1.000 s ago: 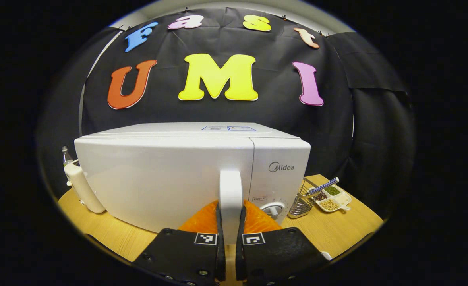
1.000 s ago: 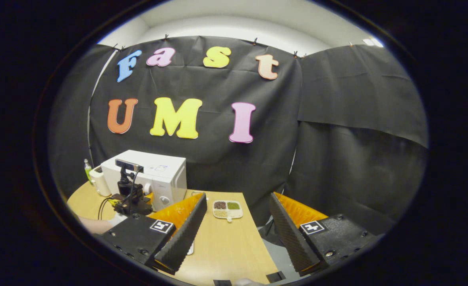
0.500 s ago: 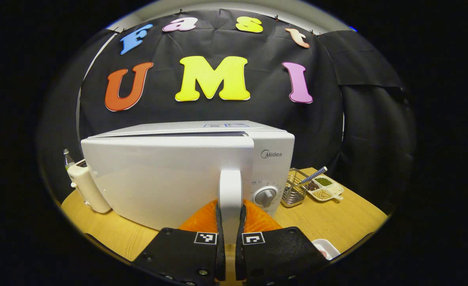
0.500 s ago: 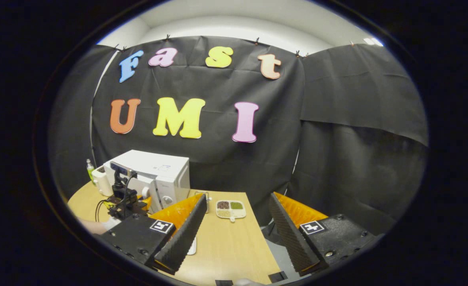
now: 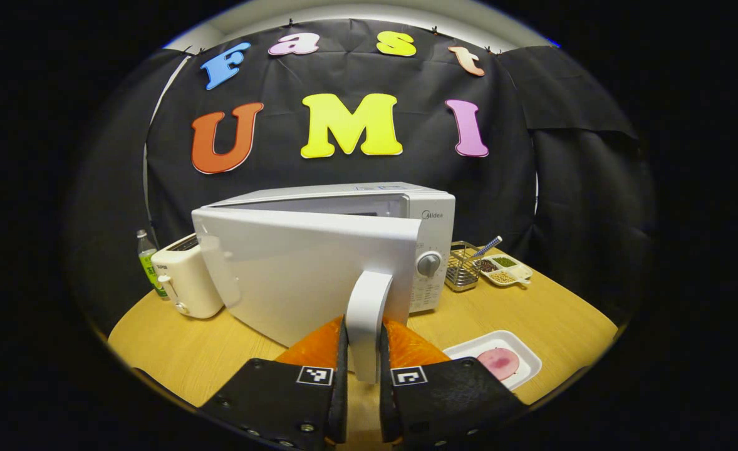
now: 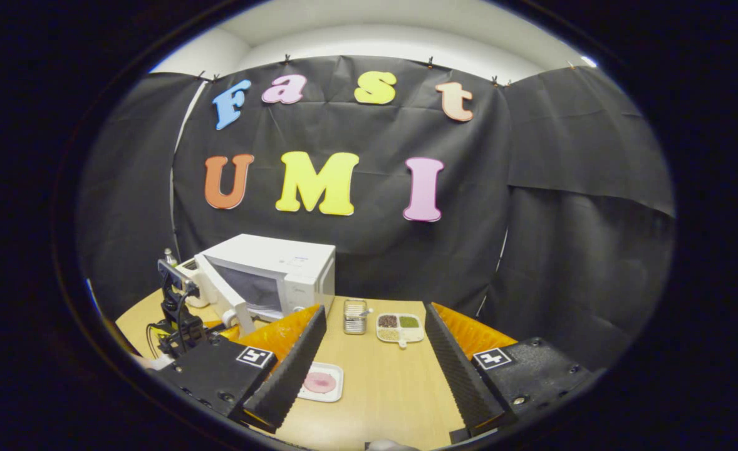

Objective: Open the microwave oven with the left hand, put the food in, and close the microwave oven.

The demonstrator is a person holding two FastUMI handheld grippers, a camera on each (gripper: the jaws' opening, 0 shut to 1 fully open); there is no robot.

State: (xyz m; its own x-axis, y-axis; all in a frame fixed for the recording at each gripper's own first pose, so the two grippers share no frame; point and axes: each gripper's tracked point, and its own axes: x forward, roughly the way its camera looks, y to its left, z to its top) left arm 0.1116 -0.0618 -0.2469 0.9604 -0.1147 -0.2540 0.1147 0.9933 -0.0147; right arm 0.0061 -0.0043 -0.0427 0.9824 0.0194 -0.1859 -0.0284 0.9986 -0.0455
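The microwave door has swung further open, its handle clamped by the left gripper; the right gripper gapes empty; the food tray, near the table's front edge, awaits loading.

Item count, 1 table

1 microwave, door ajar; 1 toaster at its 9 o'clock; 1 bottle behind toaster. 1 wire basket at microwave's 3 o'clock, 1 striped utensil in it. 1 divided dish, 3 compartments. 1 white tray w/ 1 pink food slice. 2 grippers: left, right.
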